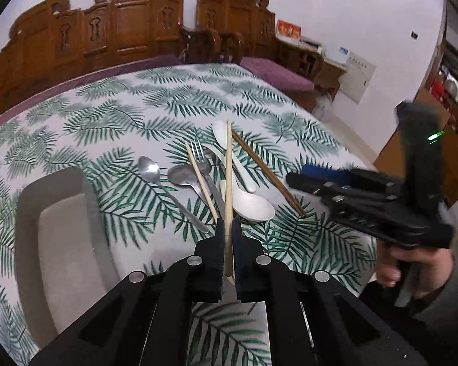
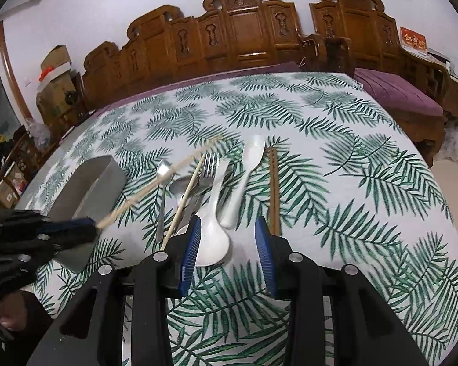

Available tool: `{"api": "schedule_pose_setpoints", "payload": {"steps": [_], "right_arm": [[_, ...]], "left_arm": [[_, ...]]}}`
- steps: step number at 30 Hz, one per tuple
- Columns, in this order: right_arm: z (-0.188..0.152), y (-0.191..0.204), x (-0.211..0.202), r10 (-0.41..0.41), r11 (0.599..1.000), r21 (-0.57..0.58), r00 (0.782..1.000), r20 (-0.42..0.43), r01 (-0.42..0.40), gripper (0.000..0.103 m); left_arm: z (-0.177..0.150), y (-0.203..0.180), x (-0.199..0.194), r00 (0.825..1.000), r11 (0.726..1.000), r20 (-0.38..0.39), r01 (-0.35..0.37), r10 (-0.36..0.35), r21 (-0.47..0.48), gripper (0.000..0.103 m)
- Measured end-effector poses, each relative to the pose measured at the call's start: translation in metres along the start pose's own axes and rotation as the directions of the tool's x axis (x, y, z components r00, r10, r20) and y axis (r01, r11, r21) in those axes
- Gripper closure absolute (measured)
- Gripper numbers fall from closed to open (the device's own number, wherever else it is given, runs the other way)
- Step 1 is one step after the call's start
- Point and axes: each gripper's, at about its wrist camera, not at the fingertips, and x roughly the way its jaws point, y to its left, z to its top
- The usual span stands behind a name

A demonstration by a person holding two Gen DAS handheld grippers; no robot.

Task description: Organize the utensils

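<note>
My left gripper (image 1: 228, 228) is shut on a pale bamboo chopstick (image 1: 228, 183), held in the air above the pile; it also shows in the right wrist view (image 2: 155, 183). On the table lie a second pale chopstick (image 1: 200, 180), a steel fork (image 1: 203, 164), two steel spoons (image 1: 151, 170), two white ceramic spoons (image 1: 253, 207) and dark brown chopsticks (image 1: 265, 172). My right gripper (image 2: 227, 228) is open, low over a white spoon (image 2: 212, 244), with the brown chopsticks (image 2: 273, 189) just beyond its right finger.
A grey rectangular tray (image 1: 55, 235) stands left of the utensils, also in the right wrist view (image 2: 88, 189). A leaf-print cloth (image 2: 336, 158) covers the table. Carved wooden benches (image 2: 244, 30) with purple cushions stand behind it.
</note>
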Motion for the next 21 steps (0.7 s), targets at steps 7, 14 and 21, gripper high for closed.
{"api": "schedule_pose_setpoints", "payload": {"steps": [7,14,21], "right_arm": [[0.000,0.025,0.016,0.056,0.998,-0.035,0.998,-0.023,-0.057,0.069],[0.010,0.044,0.050,0.071,0.996,-0.042,0.995,-0.063,-0.074,0.077],[0.012,0.059,0.079,0.035,0.997,-0.061,0.994,-0.105,-0.042,0.083]], "left_arm": [[-0.008,0.014,-0.031,0.998,0.999,0.066,-0.020,0.022,-0.033,0.099],[-0.016,0.034,-0.048,0.993,0.997,0.106,-0.041,0.048,-0.069,0.099],[-0.022,0.047,-0.055,0.991,0.995,0.117,-0.050,0.060,-0.087,0.099]]}}
